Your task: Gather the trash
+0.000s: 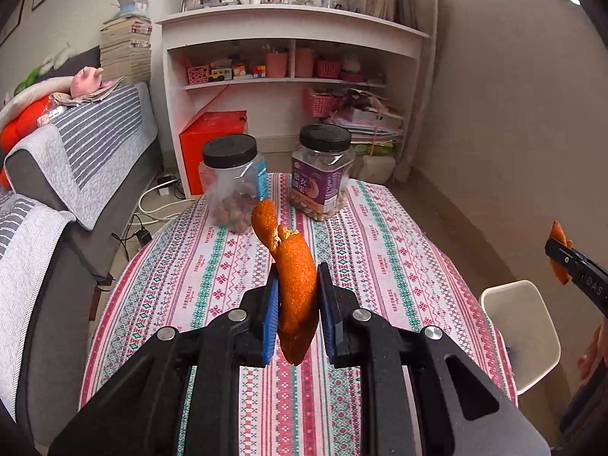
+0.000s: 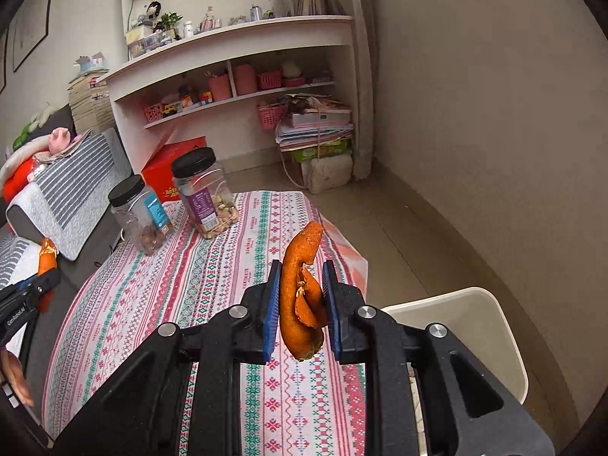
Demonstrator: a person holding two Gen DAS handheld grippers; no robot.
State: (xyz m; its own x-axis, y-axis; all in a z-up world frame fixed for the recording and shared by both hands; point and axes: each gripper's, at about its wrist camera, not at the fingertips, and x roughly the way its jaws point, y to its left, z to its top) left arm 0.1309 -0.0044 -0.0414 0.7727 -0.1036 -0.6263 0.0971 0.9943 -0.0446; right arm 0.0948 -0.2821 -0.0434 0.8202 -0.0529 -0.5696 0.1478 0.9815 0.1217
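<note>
Below both pairs of tongs spreads the patterned pink-and-green tablecloth (image 1: 383,250), a white plastic bin (image 2: 494,326) right of it, while the left gripper (image 1: 295,285) clamps a curled orange peel (image 1: 294,288) and the right gripper (image 2: 302,285) pinches another twisted orange peel strip (image 2: 296,296).

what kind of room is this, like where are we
Most likely a lived-in living room at home: a grey sofa with striped covers, a white shelf unit crowded with books, toys and pink baskets, and a small table under a patterned cloth.

"GenRobot.AI" on left gripper (image 2: 41,277); "HANDMADE" on tablecloth (image 1: 380,228)
</note>
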